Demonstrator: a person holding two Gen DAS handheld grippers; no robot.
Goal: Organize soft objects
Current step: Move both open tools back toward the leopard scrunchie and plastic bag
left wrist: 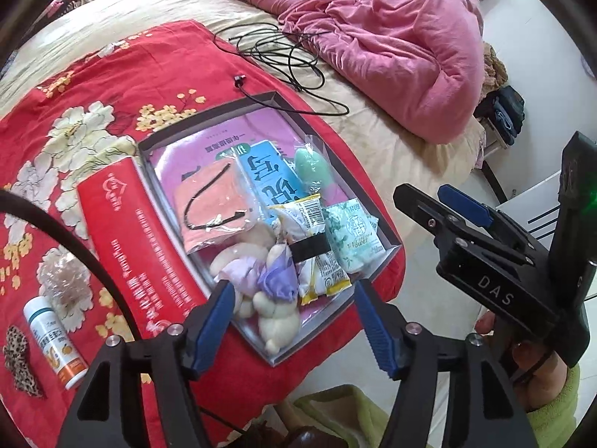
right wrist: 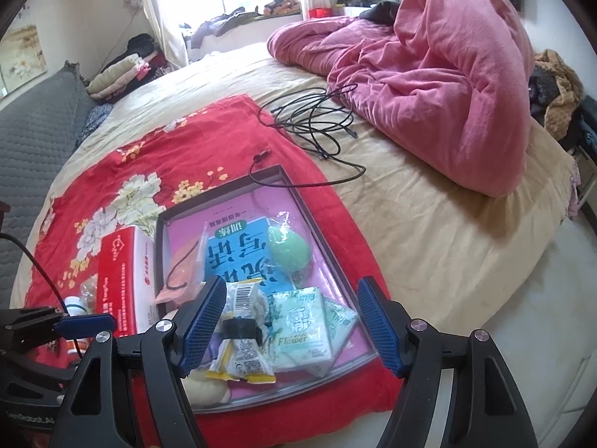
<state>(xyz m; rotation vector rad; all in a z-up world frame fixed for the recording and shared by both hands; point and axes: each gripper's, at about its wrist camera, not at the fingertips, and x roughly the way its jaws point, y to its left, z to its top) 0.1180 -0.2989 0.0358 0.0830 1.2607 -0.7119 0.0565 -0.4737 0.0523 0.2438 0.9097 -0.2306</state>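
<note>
Two pairs of my jaws hang released and empty over the shallow tray (left wrist: 388, 239) at the frame's centre, where the soft things lie: a tissue pack (right wrist: 300, 334) printed "Flower", a barcoded snack packet (left wrist: 298, 216), a plush toy (left wrist: 278, 321). My right gripper (left wrist: 440, 201) reads "DAS"; my left gripper (left wrist: 294, 321) hovers lower centre.
</note>
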